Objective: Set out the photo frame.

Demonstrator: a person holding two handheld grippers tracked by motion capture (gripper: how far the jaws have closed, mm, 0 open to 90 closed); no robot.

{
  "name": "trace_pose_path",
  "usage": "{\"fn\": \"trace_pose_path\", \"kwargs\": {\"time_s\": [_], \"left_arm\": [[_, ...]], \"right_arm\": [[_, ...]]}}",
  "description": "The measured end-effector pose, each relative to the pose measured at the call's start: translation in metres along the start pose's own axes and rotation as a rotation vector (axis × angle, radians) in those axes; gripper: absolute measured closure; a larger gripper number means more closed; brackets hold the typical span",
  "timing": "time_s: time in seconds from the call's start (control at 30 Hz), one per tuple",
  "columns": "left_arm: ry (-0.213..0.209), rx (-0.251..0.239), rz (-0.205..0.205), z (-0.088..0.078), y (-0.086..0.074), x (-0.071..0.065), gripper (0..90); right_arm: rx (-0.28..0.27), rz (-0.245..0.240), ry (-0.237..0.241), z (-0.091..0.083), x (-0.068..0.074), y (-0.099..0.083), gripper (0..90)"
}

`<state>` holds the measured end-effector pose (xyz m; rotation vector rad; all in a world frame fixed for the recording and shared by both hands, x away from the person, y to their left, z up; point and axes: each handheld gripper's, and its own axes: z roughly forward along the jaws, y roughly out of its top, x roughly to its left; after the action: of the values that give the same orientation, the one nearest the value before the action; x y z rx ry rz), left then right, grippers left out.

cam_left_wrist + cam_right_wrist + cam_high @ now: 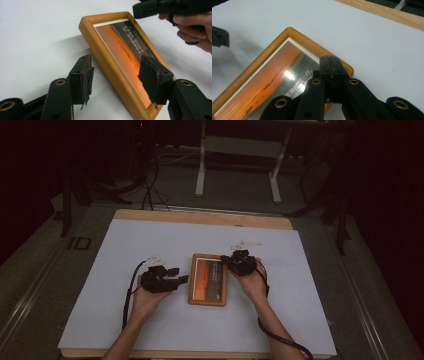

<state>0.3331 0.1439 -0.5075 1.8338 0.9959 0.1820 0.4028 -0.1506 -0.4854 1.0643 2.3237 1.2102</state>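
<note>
Lying flat, picture frame (207,280) bears unreadable lettering.

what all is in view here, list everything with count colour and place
wooden picture frame with orange sunset print: one, light brown rim, flat on the sheet between the two hands
white sheet: one, covers most of the tabletop
wooden table: one, light brown, edge showing beyond the sheet
white metal stand: one, on the floor behind the table
left hand-held gripper: one, black, jaws open astride the frame's near long edge
right hand-held gripper: one, black, jaws shut over the frame's corner
person's hands: two, reaching in from the bottom of the high view
</note>
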Motion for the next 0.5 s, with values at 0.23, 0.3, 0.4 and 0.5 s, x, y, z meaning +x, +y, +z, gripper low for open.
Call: {"fn": "trace_pose_path", "kwargs": {"time_s": [0.23, 0.3, 0.4, 0.5], "left_arm": [[0.005, 0.014, 0.002, 0.004, 0.0, -0.004, 40.5], [0.003, 0.02, 0.003, 0.005, -0.001, -0.006, 39.5], [0.001, 0.026, 0.004, 0.007, -0.001, -0.007, 38.3], [-0.004, 0.035, 0.002, 0.009, -0.002, -0.01, 36.1]], "right_arm": [[0.023, -0.004, -0.02, 0.009, 0.0, -0.001, 89.8], [0.02, 0.005, -0.014, 0.009, -0.001, -0.001, 89.8], [0.024, 0.0, -0.015, 0.01, 0.0, -0.001, 89.8], [0.023, 0.004, -0.012, 0.011, -0.001, -0.001, 89.8]]}}
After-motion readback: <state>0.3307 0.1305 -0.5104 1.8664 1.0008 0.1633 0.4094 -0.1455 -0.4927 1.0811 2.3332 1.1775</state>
